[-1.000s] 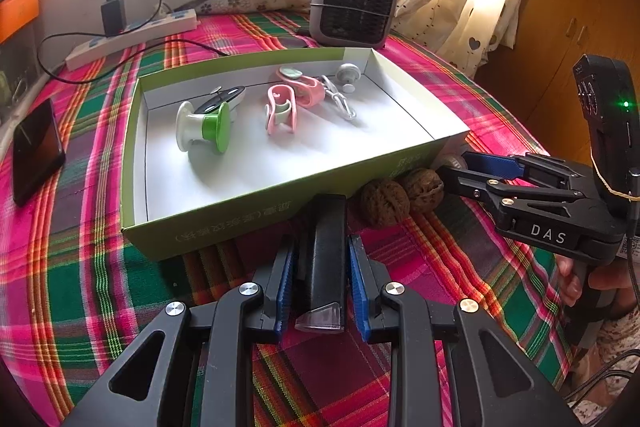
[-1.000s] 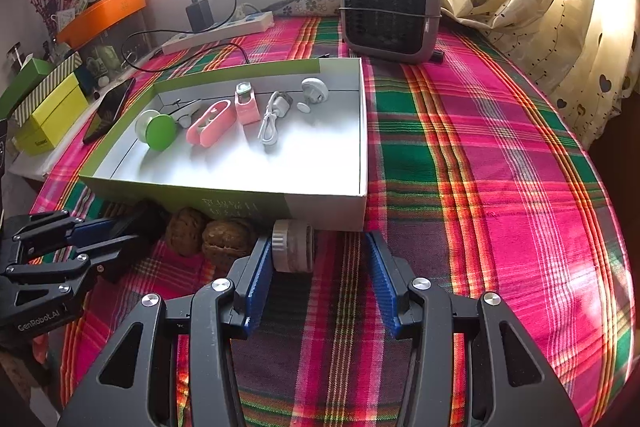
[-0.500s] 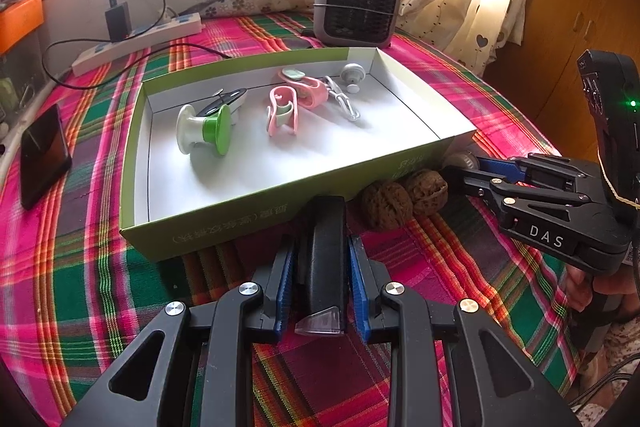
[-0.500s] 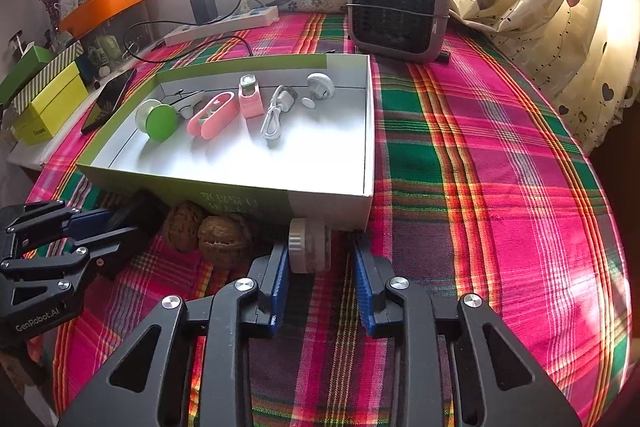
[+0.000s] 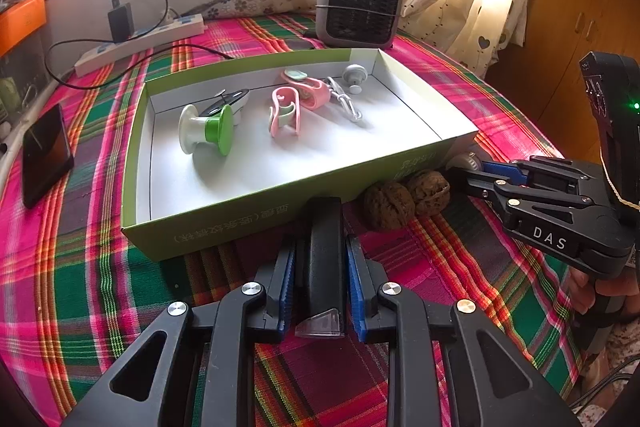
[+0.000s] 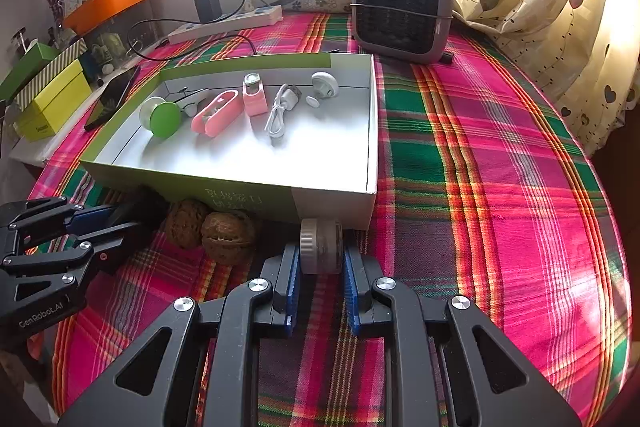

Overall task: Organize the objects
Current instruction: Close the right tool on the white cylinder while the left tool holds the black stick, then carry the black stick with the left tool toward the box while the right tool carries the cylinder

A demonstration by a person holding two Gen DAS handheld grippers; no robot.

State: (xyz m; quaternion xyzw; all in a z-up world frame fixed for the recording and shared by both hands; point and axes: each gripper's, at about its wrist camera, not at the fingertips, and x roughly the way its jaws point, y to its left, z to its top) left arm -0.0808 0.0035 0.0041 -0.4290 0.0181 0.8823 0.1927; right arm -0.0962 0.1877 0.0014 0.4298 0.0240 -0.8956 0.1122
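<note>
My left gripper [image 5: 322, 259] is shut on a black bar-shaped object [image 5: 325, 251] with a clear end, held just in front of the green-walled white box [image 5: 256, 215]. My right gripper [image 6: 320, 263] is shut on a small grey round jar [image 6: 320, 245] at the box's near right corner [image 6: 332, 211]. Two walnuts [image 6: 212, 231] lie on the cloth between the grippers, against the box wall. Inside the box lie a green and white spool [image 5: 206, 129], pink clips [image 5: 298, 99], a white cable [image 6: 278, 113] and a white knob [image 6: 324, 85].
A grey fan heater [image 6: 402, 7] stands behind the box. A power strip with charger and cable [image 5: 136, 41] lies at the back left. A black phone [image 5: 46, 151] lies left of the box. Green and yellow boxes [image 6: 48, 95] sit at the far left. Curtains hang on the right.
My right gripper has closed from open onto the grey jar. My left gripper stays shut on the black object, almost unmoved.
</note>
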